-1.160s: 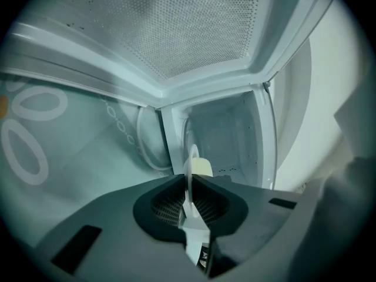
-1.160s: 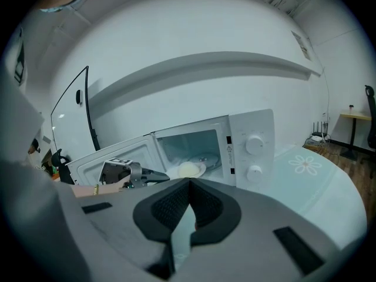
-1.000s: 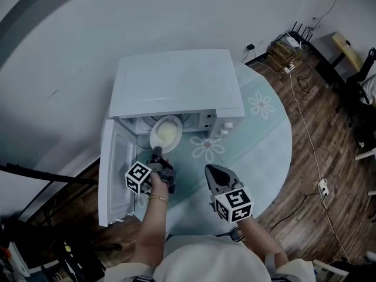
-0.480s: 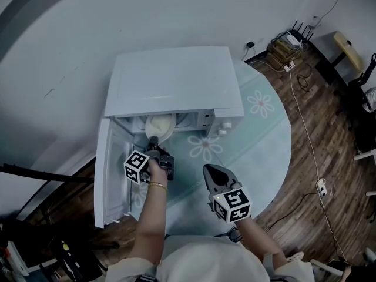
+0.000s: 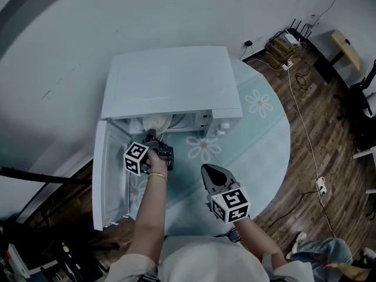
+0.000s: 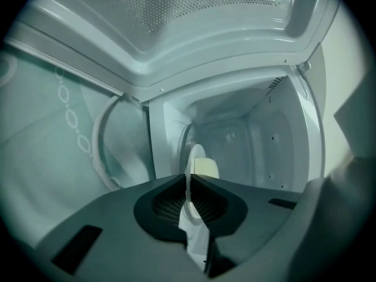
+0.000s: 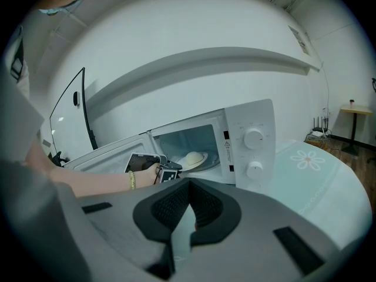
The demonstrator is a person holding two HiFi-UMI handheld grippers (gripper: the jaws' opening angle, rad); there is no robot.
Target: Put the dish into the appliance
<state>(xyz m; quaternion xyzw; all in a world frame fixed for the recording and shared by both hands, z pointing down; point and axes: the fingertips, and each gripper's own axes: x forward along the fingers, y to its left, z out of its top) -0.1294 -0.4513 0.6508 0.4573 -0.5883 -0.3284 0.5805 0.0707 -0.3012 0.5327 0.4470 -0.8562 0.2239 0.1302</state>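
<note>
**Dish entering the oven cavity.** My left gripper is clamped narrowly on the rim of the dish. In the left gripper view the pads meet on the thin white edge, which stands edge-on between them. My right gripper hangs over the round table, well apart from the work. Its jaws are together and nothing sits between them.

**Change over the last second.** A second ago the dish lay in the open mouth of the microwave, and the head view showed its whole pale face. Now only a sliver shows under the front edge of the top panel, and my left hand has come forward to the opening. The right gripper has kept its place. The door stands swung wide to the left, as before.

**Position of the dish.** The right gripper view shows it inside the cavity, tilted, with its far side toward the back wall. I cannot tell whether it touches the cavity floor.

**Meaning for the task.** I judge that the carry is nearly finished. What remains is to set the dish down level and open the left jaws. Then the gripper has to back out without dragging the rim. The tilt is the risk, since a release now could let the dish slide or clatter.
</note>
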